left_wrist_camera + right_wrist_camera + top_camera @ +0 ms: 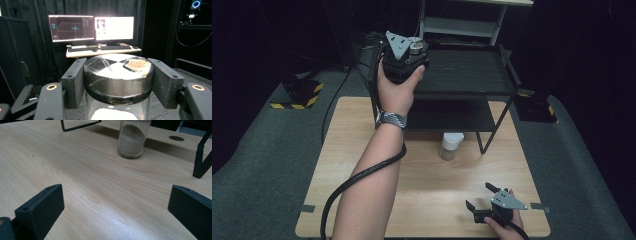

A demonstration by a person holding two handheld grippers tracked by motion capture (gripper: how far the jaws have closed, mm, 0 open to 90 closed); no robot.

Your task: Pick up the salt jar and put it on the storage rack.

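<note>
Silver-lidded, one jar (117, 85) sits clamped between the left gripper's (404, 50) jaws, raised at the black rack's (512, 75) top left corner. A second jar (451, 145) stands mid-table (362, 130). The right gripper (484, 202) rests wide open and empty near the table's front right corner.

The left arm reaches far forward and up, forearm bare, a striped band at the wrist, the left hand (396, 87) wrapped around the left gripper (117, 82). Its fingers (73, 81) are clamped on either side of a jar (117, 75). The right hand (504, 227) holds the right gripper (479, 197) low near the table's (95, 182) front edge, its fingers (41, 207) spread wide apart.
</note>
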